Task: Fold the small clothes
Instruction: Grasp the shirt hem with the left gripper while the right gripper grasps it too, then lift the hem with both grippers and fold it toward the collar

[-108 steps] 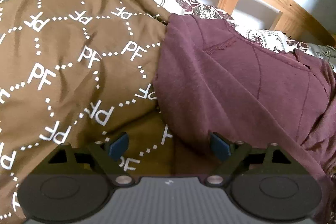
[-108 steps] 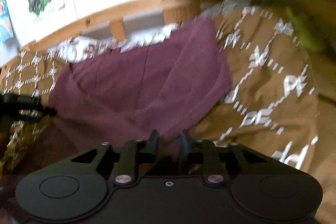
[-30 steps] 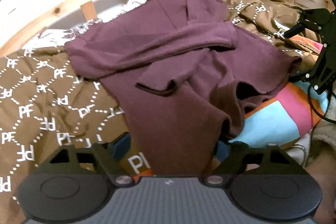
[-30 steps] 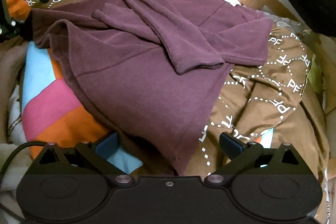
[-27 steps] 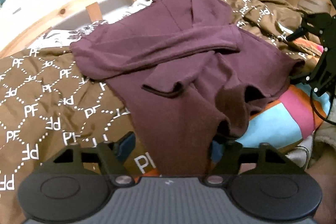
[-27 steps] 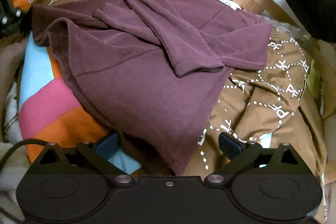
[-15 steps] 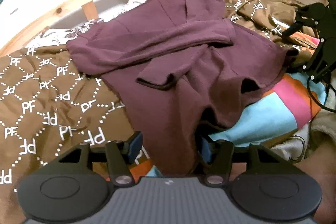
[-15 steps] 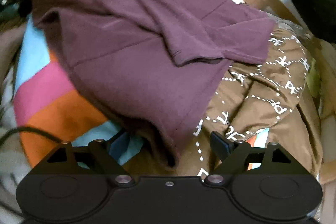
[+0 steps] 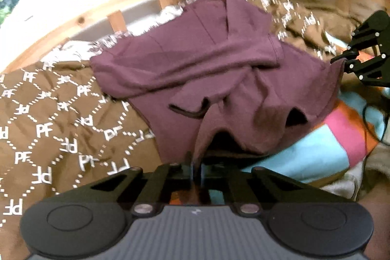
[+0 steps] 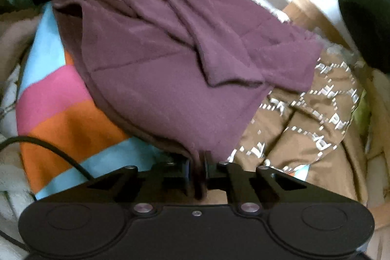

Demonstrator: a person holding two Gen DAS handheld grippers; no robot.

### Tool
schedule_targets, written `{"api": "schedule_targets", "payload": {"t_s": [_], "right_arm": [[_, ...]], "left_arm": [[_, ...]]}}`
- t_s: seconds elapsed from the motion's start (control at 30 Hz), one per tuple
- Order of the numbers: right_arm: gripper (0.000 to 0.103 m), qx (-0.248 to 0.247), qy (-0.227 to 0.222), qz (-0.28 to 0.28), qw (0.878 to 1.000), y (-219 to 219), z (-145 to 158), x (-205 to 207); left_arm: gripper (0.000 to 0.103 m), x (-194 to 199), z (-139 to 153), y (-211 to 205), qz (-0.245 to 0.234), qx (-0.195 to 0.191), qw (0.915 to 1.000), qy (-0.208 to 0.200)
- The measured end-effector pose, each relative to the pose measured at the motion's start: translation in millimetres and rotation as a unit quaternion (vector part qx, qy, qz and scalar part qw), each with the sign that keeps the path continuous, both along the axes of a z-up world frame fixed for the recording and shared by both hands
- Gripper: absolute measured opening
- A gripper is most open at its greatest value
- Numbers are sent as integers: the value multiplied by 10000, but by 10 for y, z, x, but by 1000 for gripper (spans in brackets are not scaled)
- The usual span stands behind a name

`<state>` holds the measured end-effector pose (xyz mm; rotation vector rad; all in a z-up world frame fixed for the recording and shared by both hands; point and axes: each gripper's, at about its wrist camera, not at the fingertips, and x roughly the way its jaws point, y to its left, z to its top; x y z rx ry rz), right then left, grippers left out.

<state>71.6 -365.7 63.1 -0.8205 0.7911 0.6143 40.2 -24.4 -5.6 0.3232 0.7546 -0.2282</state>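
Left wrist view shows the left gripper (image 9: 196, 166) at the bottom centre of the frame with its jaws closed tight on the near hem of the plum-coloured soft knit top (image 9: 207, 65), a thin pinch of cloth rising from between them. That garment lies spread across the middle of the frame on the brown quilted bedspread printed with white PF letters (image 9: 48, 118), its sleeves already crossed over the chest, so what remains, by my judgement, is the fold of the lower half up toward the collar. At the right edge of the same frame the right gripper (image 9: 346, 59) pinches the opposite hem corner, near the striped blanket of blue, pink and orange bands (image 9: 324, 145). Seen from the right wrist camera, its own jaws at bottom centre (image 10: 198, 162) are likewise clamped on the hem, and the other gripper appears at the upper left, at the far corner. Taking both lower corners at once probably serves to keep the hem taut and level when it is carried over. A pale wooden bed rail (image 9: 80, 21) runs along the upper left behind the garment.
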Motion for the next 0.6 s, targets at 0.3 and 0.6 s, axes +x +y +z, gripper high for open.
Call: {"api": "schedule_targets", "payload": {"t_s": [0.3,0.6], "right_arm": [[8,1417,-659,-645,9856,-244,816,-144],[8,2320,-292,-857,9685,-458,1421,-571]], "left_arm": [[4,-307,558,185,401,-387,9961,-677],[4,-836,960,336,332,-462,9939,-943]]}}
